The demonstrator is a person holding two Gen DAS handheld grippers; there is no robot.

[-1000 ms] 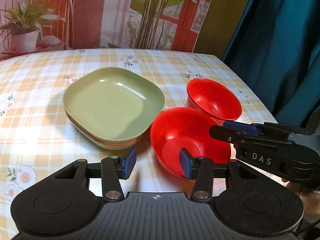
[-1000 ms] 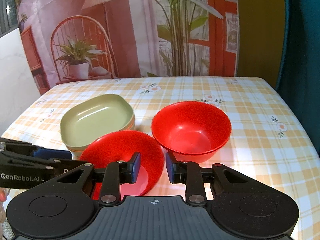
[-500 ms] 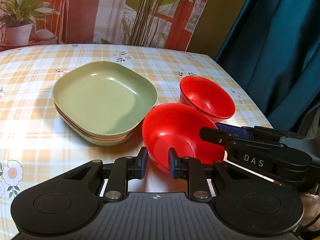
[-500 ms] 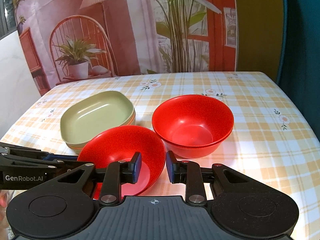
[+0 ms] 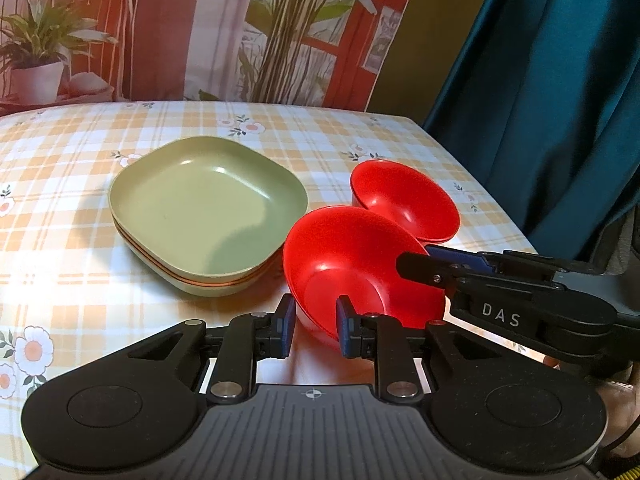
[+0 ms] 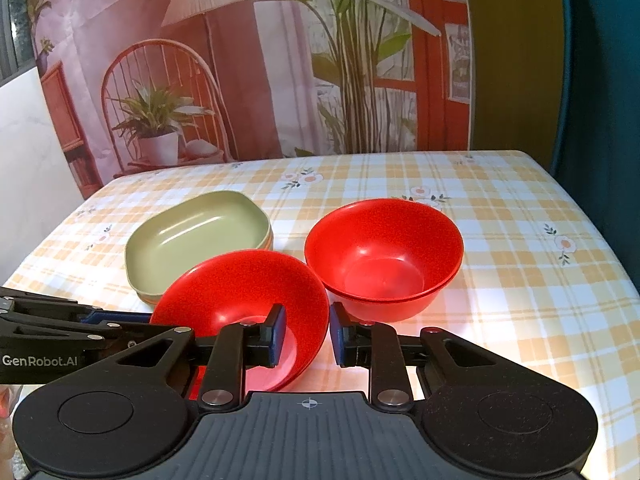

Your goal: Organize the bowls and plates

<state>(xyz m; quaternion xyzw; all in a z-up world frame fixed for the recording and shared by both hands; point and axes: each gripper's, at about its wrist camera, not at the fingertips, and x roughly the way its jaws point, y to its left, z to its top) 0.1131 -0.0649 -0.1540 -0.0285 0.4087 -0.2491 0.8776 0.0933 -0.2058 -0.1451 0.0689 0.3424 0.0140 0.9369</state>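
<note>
**Q:** Checked, flowered tablecloth [image 5: 60, 248] covers the whole table. How do the two claws stand on it?

**A:** Left gripper [image 5: 316, 326]: pads drawn close on the near-left rim of the near red bowl [image 5: 352, 256], one pad outside the wall and one inside, pinching it. Right gripper [image 6: 308, 334]: its pads stand on either side of the same bowl's right rim, left pad inside and right pad outside. Whether they press the wall cannot be told.

**Q:** How does that bowl sit?

**A:** Tilted, its mouth turned toward the left gripper. Whether its base touches the cloth cannot be told.

**Q:** What lies around it?

**A:** Just beyond and to the right, the far red bowls [image 6: 384, 256] stand upright, nested, with two rims showing. To the left, just beside the near bowl, green plates [image 5: 208, 208] lie stacked, with an orange edge showing low in the stack.

**Q:** And past the table?

**A:** At the far edge, a printed backdrop [image 6: 160, 128] shows a chair and potted plants. A teal curtain [image 5: 560, 100] hangs at the right.
</note>
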